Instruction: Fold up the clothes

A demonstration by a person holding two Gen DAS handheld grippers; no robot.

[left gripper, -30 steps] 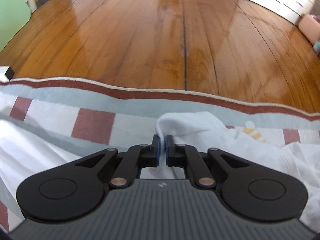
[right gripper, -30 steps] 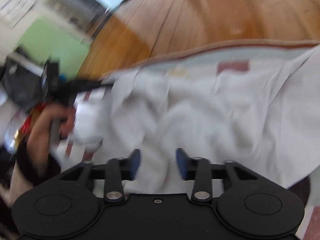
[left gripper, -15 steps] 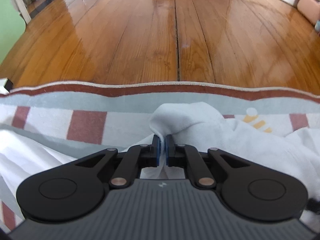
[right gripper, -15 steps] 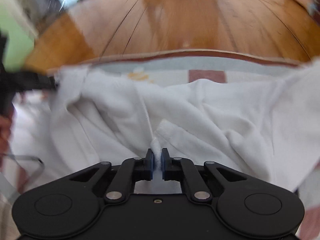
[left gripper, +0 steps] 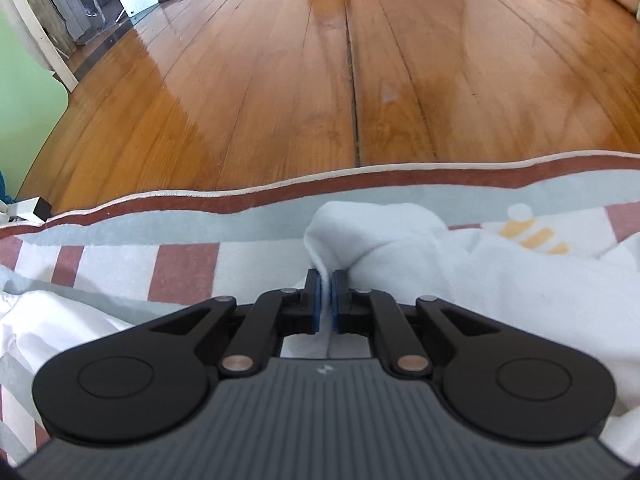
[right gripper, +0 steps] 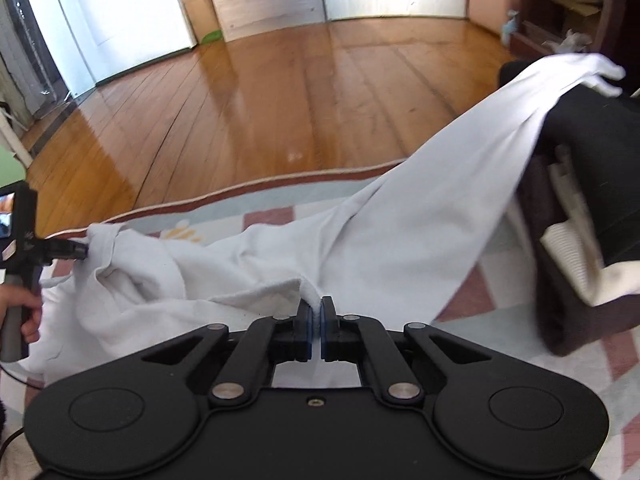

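Your right gripper [right gripper: 315, 322] is clamped on a fold of the white garment [right gripper: 400, 232], and your left gripper [left gripper: 326, 294] is clamped on another edge. The cloth stretches away to your right gripper's far right, draped over a dark sofa arm [right gripper: 592, 152]; the rest lies on the rug [right gripper: 280, 196].

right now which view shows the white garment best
The right wrist view: the white garment stretches from the left gripper past the right gripper onto dark furniture. The left wrist view shows only a bunched fold pinched between its pads.
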